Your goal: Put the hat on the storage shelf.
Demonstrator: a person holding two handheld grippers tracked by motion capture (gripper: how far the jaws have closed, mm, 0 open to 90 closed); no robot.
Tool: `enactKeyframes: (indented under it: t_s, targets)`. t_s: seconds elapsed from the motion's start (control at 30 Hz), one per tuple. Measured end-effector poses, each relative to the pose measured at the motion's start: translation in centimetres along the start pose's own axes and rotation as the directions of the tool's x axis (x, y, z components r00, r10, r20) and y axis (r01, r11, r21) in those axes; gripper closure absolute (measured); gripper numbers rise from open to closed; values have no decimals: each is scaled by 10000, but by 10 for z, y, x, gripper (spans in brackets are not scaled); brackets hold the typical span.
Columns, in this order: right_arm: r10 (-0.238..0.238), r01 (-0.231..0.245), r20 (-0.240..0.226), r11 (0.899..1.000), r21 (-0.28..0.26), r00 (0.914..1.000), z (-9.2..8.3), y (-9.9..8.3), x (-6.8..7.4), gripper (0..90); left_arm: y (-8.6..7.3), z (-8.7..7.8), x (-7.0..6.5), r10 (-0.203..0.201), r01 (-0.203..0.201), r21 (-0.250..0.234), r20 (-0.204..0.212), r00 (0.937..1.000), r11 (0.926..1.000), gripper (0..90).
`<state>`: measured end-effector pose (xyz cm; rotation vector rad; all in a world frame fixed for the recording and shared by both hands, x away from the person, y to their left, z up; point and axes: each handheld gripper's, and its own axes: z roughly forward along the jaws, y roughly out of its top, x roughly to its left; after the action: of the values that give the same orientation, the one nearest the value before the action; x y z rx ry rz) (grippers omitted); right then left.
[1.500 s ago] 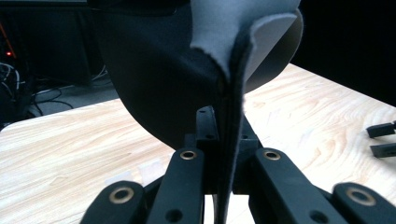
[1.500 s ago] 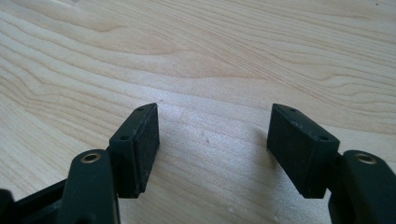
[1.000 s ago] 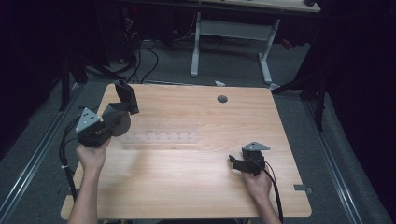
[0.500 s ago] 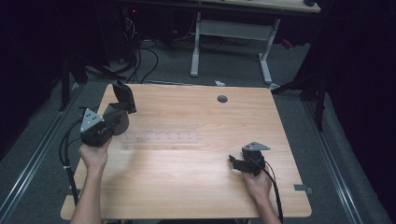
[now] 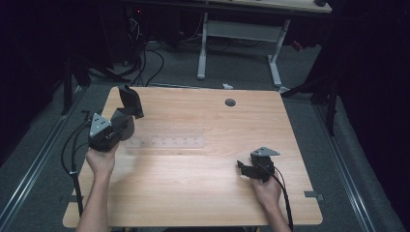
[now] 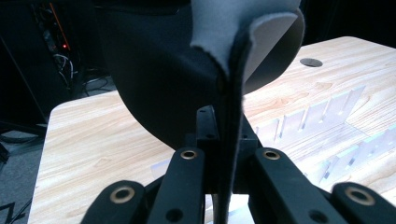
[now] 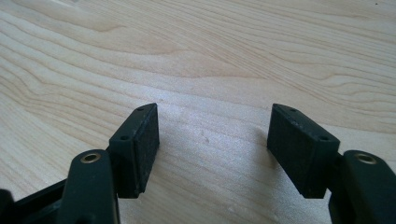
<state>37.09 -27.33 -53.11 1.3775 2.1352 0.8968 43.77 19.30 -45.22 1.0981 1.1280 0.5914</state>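
left tongs point(image 6: 224, 154) clamp grey pad point(image 6: 243, 51); right tongs point(image 7: 215, 149) agape

Wooden table point(image 5: 193, 193) with a round grommet hole point(image 5: 230, 102), clear slotted rack point(image 5: 169, 142) flat near its left side.

A: Item ID?
B: Dark sleeve point(image 5: 126, 108), soft foam-type fabric, black outside, grey inside. Edge pinched betw. jaws of left gripper point(image 6: 223, 140).

A: Pose?
B: Lifted clear of table point(image 5: 203, 193), far-left corner area. Body curls open like a tube; in the left gripper view the mouth faces up/right, seam edge runs approx. vertical.
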Motion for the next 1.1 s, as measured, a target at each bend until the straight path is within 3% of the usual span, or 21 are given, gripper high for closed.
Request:
enactKeyframes:
  t_s: [0.37,0.57,0.77,0.93,1.1]
  targets:
    - [-1,1,1,10000,4,10000,0,0,0,344,-9,3,-2,213,-214,-137,-52,9998,9997,861]
    - [-26,26,-17,10000,-7,10000,0,0,0,343,-17,3,3,8,-13,-238,-186,9998,9997,861]
    - [-6,6,-20,10000,0,10000,0,0,0,343,-24,3,5,58,-68,-388,-259,9996,9992,860]
    - [-6,6,-22,10000,-1,10000,0,0,0,343,-31,1,10,-360,346,-477,-294,9989,9983,857]
    - [-25,25,-20,10000,-6,10000,0,0,0,343,-32,-2,10,-383,373,-280,-362,9986,9989,849]
